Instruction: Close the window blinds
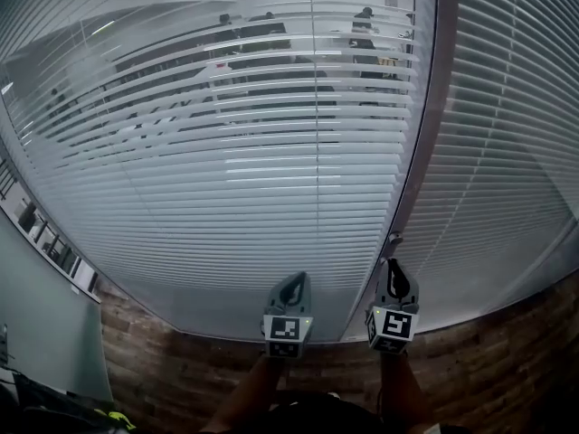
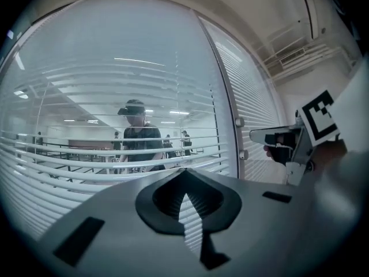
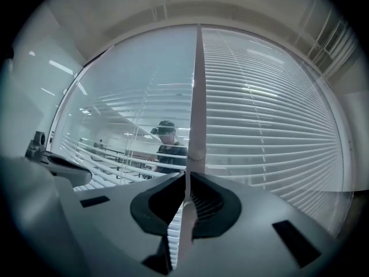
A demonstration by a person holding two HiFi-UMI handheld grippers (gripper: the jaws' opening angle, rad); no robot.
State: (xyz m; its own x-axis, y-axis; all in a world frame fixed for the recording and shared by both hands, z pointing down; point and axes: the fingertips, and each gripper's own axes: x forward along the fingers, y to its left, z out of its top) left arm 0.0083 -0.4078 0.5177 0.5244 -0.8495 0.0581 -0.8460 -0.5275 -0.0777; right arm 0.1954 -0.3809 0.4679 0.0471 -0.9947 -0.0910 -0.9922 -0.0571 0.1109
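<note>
The head view looks forward and down from behind the left gripper and right gripper at the blinds close ahead. Each gripper view faces those blinds level, nearer still, with the other gripper at its edge; the right one has the rod up its middle.

Dark brick wall, white ceiling

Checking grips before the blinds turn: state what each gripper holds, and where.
Right gripper is shut on the wand, on its lower part. Left gripper holds nothing.
</note>
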